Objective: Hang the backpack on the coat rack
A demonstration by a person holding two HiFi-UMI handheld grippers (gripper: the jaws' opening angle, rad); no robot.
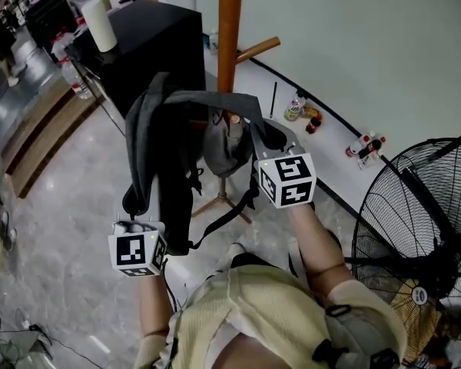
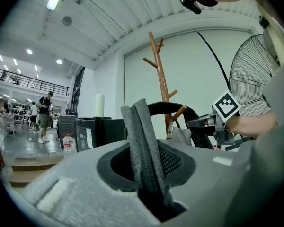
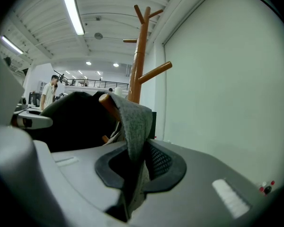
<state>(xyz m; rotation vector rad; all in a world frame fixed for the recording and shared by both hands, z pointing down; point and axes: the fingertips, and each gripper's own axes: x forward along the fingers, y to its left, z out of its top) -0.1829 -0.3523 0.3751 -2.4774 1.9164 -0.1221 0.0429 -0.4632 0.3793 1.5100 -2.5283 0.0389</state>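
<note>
The grey backpack (image 1: 169,156) hangs between my two grippers in front of the wooden coat rack (image 1: 230,29). My left gripper (image 1: 138,210) is shut on one grey shoulder strap (image 2: 143,141), which stands up out of its jaws (image 2: 149,176). On the right, my right gripper (image 1: 266,141) is shut on another strap (image 3: 135,122). That strap lies draped over a low wooden peg (image 3: 107,106) of the rack. The same peg tip (image 1: 235,120) shows among the straps in the head view. The rack's upper pegs (image 3: 154,71) are bare.
A black cabinet (image 1: 150,44) with a white paper roll (image 1: 100,23) stands left of the rack. A large floor fan (image 1: 422,229) is at the right. Bottles (image 1: 296,108) line the white wall's base. A person (image 2: 45,115) stands far off in the hall.
</note>
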